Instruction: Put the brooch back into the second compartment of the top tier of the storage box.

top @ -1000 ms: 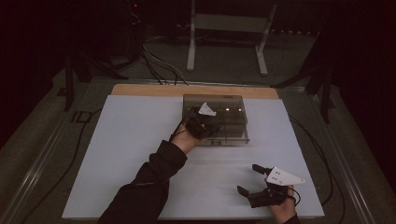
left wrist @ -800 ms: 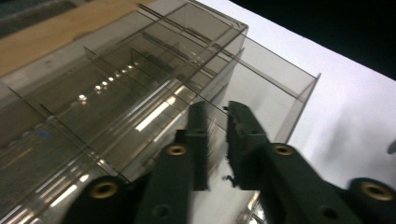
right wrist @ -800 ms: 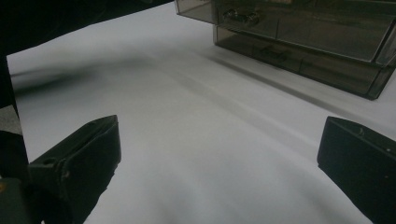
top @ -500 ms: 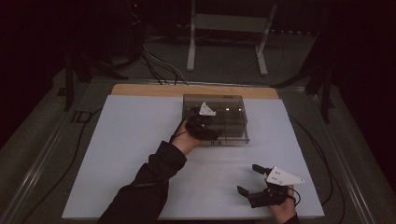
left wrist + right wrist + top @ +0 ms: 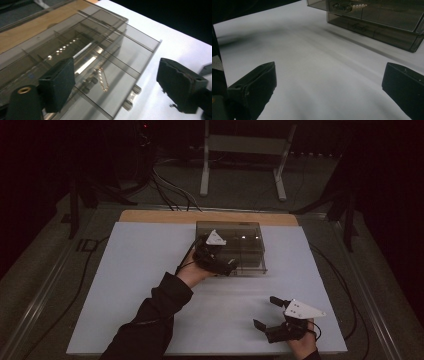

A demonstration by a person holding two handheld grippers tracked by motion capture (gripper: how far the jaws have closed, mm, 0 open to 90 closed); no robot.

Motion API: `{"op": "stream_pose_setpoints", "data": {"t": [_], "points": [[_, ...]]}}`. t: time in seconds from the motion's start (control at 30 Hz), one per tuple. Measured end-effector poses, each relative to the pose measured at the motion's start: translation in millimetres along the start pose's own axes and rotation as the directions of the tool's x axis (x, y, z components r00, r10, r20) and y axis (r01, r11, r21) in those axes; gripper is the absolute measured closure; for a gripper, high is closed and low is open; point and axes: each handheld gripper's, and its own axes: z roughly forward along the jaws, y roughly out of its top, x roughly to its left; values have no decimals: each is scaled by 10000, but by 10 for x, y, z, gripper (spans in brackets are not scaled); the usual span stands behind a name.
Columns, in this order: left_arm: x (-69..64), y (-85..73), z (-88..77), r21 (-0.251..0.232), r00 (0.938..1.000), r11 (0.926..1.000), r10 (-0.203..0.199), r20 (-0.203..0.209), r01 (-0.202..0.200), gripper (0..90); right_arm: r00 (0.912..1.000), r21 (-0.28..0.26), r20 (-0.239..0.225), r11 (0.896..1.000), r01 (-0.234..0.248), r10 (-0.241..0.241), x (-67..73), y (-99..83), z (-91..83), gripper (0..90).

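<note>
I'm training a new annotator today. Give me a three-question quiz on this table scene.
1. True or false: the left gripper is clamped on the smoky clear drawer box.
2. What lies inside the box under that gripper? A) gold chain B) scissors C) coin
3. What does the right gripper rest over?

Key: 1 false, its jaws have just been opening and grip nothing; 2 A, the gold chain; 3 the white mat, jaws open.

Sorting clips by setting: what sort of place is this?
Probably a lab recording station: a white-covered table, loose cables on the dark floor, and a metal stand behind it.
</note>
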Motion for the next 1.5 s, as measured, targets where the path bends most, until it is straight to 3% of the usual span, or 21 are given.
{"op": "stream_pose_setpoints", "data": {"t": [0.17, 0.27, 0.4, 0.73, 0.9, 1.5], "points": [[12, 9, -95, -72, 9987, 9999, -111, 495, 115, 23, 10000, 14, -7, 10000, -21, 21, -2, -3, 3, 0], [22, 6, -162, -180, 9988, 9997, -131, 478, 140, 5, 10000, 6, -3, 10000, -46, 46, -2, -1, 6, 0], [62, -20, -254, -317, 9998, 9994, 139, 140, -134, 5, 10000, 52, -2, 10000, -29, 29, -2, -3, 11, 0], [187, -188, -446, -325, 9994, 9991, 289, 197, -283, 5, 10000, 101, -33, 9999, 3, -3, 7, 0, 23, 0], [234, -267, -574, -501, 9994, 9986, 180, 292, -166, 5, 9999, 94, -95, 9999, 52, -51, 21, 7, 31, 0], [394, -578, -988, -700, 10000, 9975, -15, 52, 19, 5, 10000, 175, -91, 9998, 18, -16, 18, 1, 57, 0]]}}
